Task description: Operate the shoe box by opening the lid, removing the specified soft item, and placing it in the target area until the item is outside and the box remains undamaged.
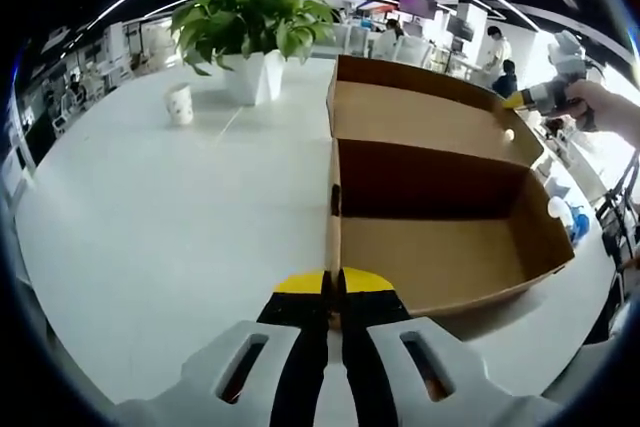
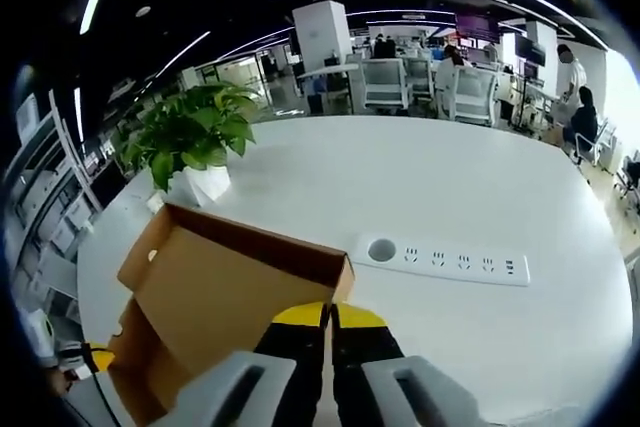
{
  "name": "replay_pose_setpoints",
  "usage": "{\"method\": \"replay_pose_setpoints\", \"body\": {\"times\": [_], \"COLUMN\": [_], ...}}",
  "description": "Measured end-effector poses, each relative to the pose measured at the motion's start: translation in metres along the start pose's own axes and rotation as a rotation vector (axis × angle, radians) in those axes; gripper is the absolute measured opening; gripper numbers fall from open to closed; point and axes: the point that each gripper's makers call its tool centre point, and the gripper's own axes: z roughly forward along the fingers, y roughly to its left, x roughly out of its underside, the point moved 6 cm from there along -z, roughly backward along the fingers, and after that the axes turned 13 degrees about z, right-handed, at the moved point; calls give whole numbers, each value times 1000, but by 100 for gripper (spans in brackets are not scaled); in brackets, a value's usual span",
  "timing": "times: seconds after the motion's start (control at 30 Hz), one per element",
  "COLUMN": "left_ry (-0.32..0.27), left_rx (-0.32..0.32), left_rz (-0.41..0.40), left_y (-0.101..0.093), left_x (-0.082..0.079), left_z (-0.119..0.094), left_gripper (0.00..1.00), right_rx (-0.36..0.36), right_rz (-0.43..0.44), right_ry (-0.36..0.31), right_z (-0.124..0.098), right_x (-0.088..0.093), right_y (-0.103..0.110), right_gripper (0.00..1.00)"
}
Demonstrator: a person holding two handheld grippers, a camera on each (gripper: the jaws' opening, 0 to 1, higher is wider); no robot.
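The brown cardboard shoe box (image 1: 440,257) stands open on the white table (image 1: 150,237), and what I see of its inside is bare cardboard. Its lid (image 1: 420,117) is tilted up and back. My left gripper (image 1: 333,282) is shut on the top edge of the box's near side wall. In the left gripper view, my right gripper (image 1: 530,99), held by a hand, sits at the lid's far corner. In the right gripper view, the right gripper (image 2: 328,315) is shut on the corner of the lid (image 2: 230,287), seen from its outer side.
A potted plant (image 1: 255,22) in a white pot and a paper cup (image 1: 179,103) stand at the back of the table. A white power strip (image 2: 440,259) lies on the table past the lid. Office chairs (image 2: 385,82) and people are beyond the table.
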Motion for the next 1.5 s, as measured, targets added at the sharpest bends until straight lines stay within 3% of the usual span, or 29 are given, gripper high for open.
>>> {"method": "replay_pose_setpoints", "body": {"times": [1.5], "left_ry": [0], "left_rx": [10], "left_rz": [3], "left_y": [0], "left_x": [0], "left_z": [1], "left_gripper": [1], "right_rx": [-66], "right_rz": [-17], "right_ry": [-60], "right_z": [-33], "right_x": [-5], "right_y": [12], "right_gripper": [0]}}
